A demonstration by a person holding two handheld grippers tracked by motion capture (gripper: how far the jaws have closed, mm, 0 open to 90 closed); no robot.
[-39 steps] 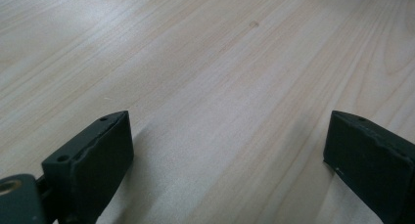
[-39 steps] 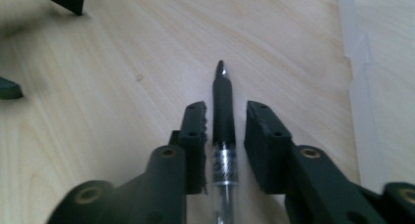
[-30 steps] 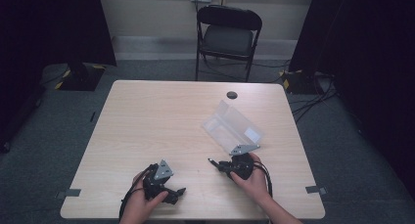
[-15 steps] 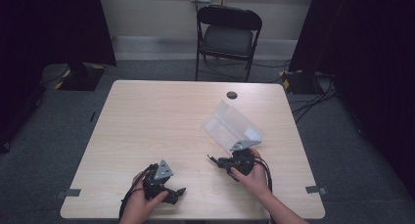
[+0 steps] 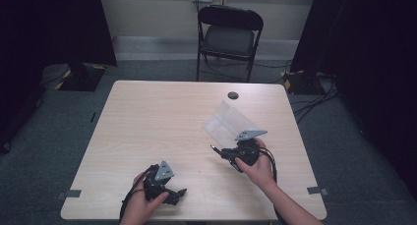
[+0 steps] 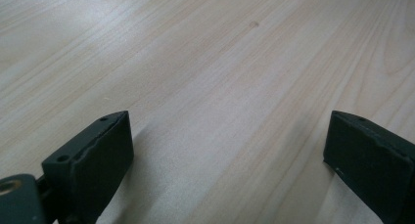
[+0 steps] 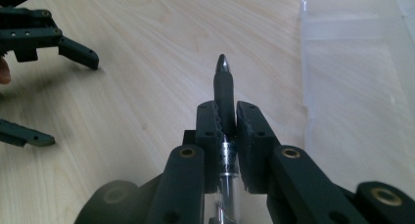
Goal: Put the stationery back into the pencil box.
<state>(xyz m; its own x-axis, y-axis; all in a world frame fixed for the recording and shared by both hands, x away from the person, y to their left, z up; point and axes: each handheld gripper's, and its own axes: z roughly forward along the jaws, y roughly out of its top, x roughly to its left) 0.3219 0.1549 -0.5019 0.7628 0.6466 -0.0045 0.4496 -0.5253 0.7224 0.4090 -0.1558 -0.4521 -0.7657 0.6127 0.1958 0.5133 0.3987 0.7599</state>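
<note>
Item 1, pen: dark grip section with a rounded metal tip, clear barrel behind. Your right gripper clamps it between both pads, the jaws drawn narrow around the barrel. In the right gripper view the pen runs straight along the jaws and its tip points to 12 o'clock, clear of the table. In the high view the pen pokes out of your right gripper toward 9 o'clock, above the wood.

Item 2, clear plastic case: a shallow, see-through tray, lying flat on the table. In the high view it sits just at 12 o'clock of your right hand. In the right gripper view the case lies at 2 o'clock of the pen tip, apart from it.

Item 3, left gripper: you hold it low at the table's near edge, at 7 o'clock of the right gripper and well apart from it. Its jaws stand wide with bare wood between them. In the left gripper view the left gripper has nothing between its pads. The right gripper view catches it at 10 o'clock, jaws spread.

Item 4, table: pale wood grain, rectangular. A small dark round disc lies near its far edge, at 12 o'clock of the case.

Item 5, folding chair: black, standing beyond the far edge of the table.
</note>
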